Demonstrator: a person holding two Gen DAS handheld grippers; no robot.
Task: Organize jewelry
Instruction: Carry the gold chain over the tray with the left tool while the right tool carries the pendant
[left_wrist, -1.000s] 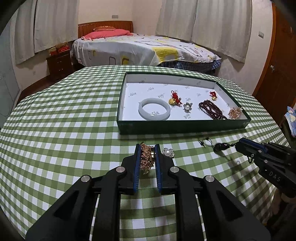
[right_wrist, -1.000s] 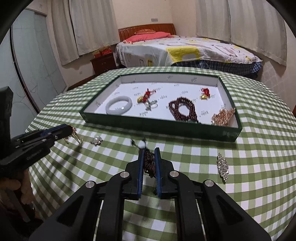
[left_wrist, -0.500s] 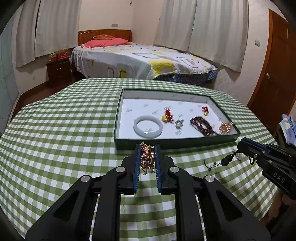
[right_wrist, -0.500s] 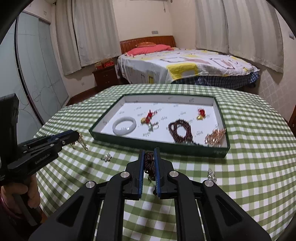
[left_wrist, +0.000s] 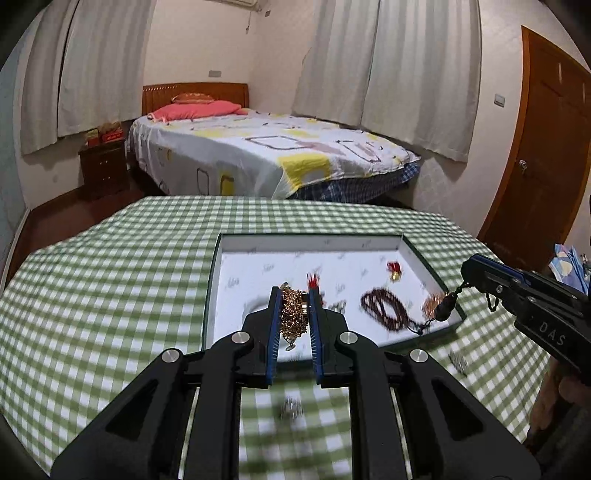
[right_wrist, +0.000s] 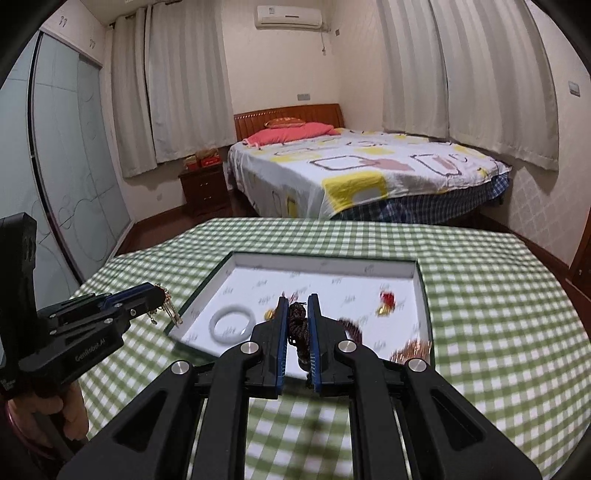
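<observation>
My left gripper (left_wrist: 294, 295) is shut on a bunched gold chain (left_wrist: 293, 317) and hangs over the near edge of the green tray (left_wrist: 210, 295). My right gripper (right_wrist: 298, 301) is shut on a dark brown beaded string (right_wrist: 300, 326), also above the tray's (right_wrist: 325, 258) near edge. In the tray lie a white bangle (right_wrist: 232, 325), a dark bead bracelet (left_wrist: 386, 308), a red-and-gold charm (left_wrist: 394, 269) and a rose-gold piece (left_wrist: 430, 304). In the left wrist view the right gripper (left_wrist: 467, 271) enters from the right, its dark pendant (left_wrist: 445, 308) dangling.
A green checked cloth (left_wrist: 110, 295) covers the round table. On it lie a small silver piece (left_wrist: 458, 360) at the right and a blurred pale piece (left_wrist: 290, 406) under my left gripper. Beyond the table stand a bed (left_wrist: 258, 155), a nightstand (left_wrist: 105, 170) and a wooden door (left_wrist: 546, 147).
Both grippers have risen from the cloth with their pieces and moved forward over the tray's near edge. The table and tray now sit lower in both views.
</observation>
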